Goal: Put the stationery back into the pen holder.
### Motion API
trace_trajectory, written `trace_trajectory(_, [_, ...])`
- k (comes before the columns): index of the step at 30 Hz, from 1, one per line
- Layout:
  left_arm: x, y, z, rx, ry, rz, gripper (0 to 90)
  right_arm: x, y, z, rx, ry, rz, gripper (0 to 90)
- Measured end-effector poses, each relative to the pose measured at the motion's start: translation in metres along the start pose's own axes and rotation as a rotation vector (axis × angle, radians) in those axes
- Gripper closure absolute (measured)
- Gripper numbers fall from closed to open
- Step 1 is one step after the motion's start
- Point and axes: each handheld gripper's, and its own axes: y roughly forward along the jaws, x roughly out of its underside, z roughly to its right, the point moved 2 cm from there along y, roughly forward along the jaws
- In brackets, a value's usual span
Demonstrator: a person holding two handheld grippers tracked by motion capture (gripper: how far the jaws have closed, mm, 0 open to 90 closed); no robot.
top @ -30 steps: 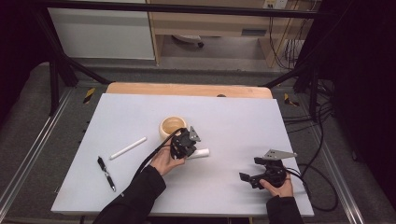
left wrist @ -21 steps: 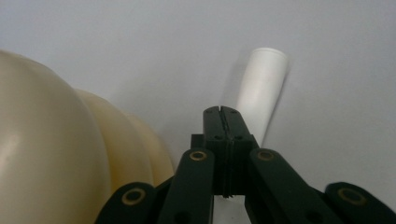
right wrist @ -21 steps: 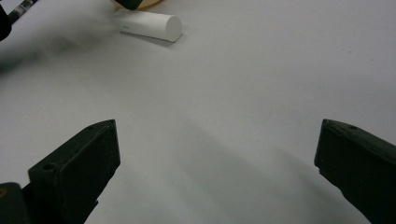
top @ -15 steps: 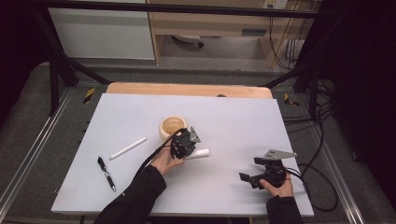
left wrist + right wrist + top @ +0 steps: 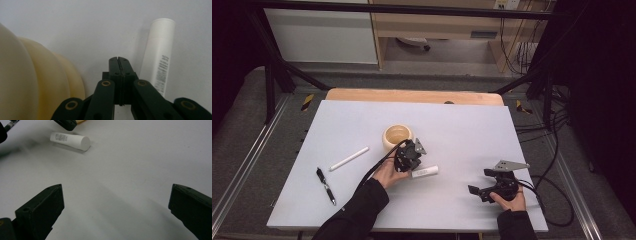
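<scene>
The tube (image 5: 425, 172) is a short white cylinder with a flat round end and a block of fine grey print, like a barcode label, along one side. In the left gripper view the tube (image 5: 158, 57) shows a faint seam near its far end, where a cap seems to begin. It lies flat on the white table (image 5: 462, 130), a little near of the middle, just right of the left gripper (image 5: 408, 156) and near-right of the bowl (image 5: 398, 136). Its long axis runs almost left to right across the table, the right end tipped slightly toward the far side. In the right gripper view the plain flat end of the tube (image 5: 70, 140) faces the right gripper.

The left gripper (image 5: 119, 65) has its jaws clenched together with nothing between them; their tips hang over bare table between the cream, ribbed bowl (image 5: 30, 82) and the tube, and they don't seem to touch either.

The right gripper (image 5: 484, 190) sits well apart, at the near right of the table, with its jaws spread wide and empty, pointing left toward the tube.

Farther left lie a thin white stick (image 5: 349, 158) and a black pen (image 5: 326, 185).
</scene>
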Motion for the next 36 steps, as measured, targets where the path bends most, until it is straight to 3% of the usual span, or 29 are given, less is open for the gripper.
trace_trajectory(8, [0.007,-0.004,0.002,0.034,-0.008,-0.003,89.7,0.0,0.0,0.0,0.001,0.003,0.0,0.8])
trace_trajectory(17, [0.01,-0.019,0.005,0.109,-0.047,0.067,88.5,0.0,0.0,0.0,-0.002,0.006,0.0,0.8])
trace_trajectory(20, [0.007,-0.023,0.004,0.129,-0.044,0.071,82.3,0.0,0.0,0.0,0.0,0.002,-0.001,0.8])
trace_trajectory(28, [0.003,-0.024,0.007,0.177,-0.015,0.037,53.1,0.0,0.0,0.0,-0.002,0.006,-0.001,0.8])
trace_trajectory(36, [-0.005,-0.019,0.013,0.199,0.012,0.002,40.4,0.0,0.001,0.0,-0.002,0.004,-0.004,0.8])
